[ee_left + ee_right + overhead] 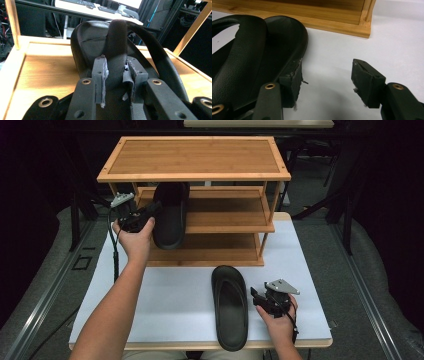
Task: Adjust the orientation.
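Where the near edge of the white surface (165, 305) meets the person's side, a black sandal (230, 307) lies flat, its heel overhanging that edge slightly and its toe directed toward the rack. Just beside its right flank rests the right tool (258, 296), held in the right hand (277, 320). In the right gripper view, the right tool (325, 82) stands released: its jaws are spread wide, one alongside the sandal's (254, 60) rim, whether touching cannot be told, the other well apart over bare surface (352, 42).

Farther back, the left hand (134, 237) carries the left tool (152, 211) at the left front of the bamboo shoe rack (195, 172). The left tool (116, 76) is clenched on the strap of the second black sandal (100, 42), with both pads pressing that strap. This second sandal (171, 215) sits at the middle shelf (225, 210), its toe inward and its heel projecting forward beyond the shelf's front, raised above the bottom shelf.
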### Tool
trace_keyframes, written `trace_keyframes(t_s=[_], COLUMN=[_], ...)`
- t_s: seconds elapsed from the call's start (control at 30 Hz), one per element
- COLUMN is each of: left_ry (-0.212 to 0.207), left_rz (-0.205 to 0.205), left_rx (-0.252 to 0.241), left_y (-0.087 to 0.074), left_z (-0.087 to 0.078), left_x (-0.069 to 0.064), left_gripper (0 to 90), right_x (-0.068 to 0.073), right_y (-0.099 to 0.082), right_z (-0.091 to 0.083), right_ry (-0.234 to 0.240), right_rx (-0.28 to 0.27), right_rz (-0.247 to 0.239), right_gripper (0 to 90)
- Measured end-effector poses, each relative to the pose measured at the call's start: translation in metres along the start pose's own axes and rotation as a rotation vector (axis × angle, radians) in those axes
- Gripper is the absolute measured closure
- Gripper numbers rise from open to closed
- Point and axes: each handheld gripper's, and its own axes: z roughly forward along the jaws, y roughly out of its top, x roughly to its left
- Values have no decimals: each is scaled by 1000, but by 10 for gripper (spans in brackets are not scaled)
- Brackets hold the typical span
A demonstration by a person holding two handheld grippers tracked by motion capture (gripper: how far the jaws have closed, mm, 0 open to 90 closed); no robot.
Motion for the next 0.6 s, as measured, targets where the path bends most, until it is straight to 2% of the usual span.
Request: trace_keyframes(t_s=[0.1,0.13,0.17,0.2,0.23,0.5,0.6], left_ry=[1,3,7,7,15,9,10], left_rz=[0,-1,3,3,-5,-33,-14], left_rx=[10,13,19,19,29,52,57], left_y=[-1,-1,-2,-2,-4,-4,-4], left_z=[3,4,5,5,7,11,9], left_x=[-1,-1,0,0,0,5,6], left_gripper=[712,712,712,712,712,702,686], right_x=[0,0,1,1,1,1,1], right_y=[0,0,0,0,0,0,0], right_z=[0,1,0,0,0,0,0], right_ry=[3,8,2,13,-1,3,4], right_rx=[1,-13,4,-2,0,1,-2], right_rz=[1,2,-1,1,-2,-2,-3], right_gripper=[413,413,413,413,413,413,413])
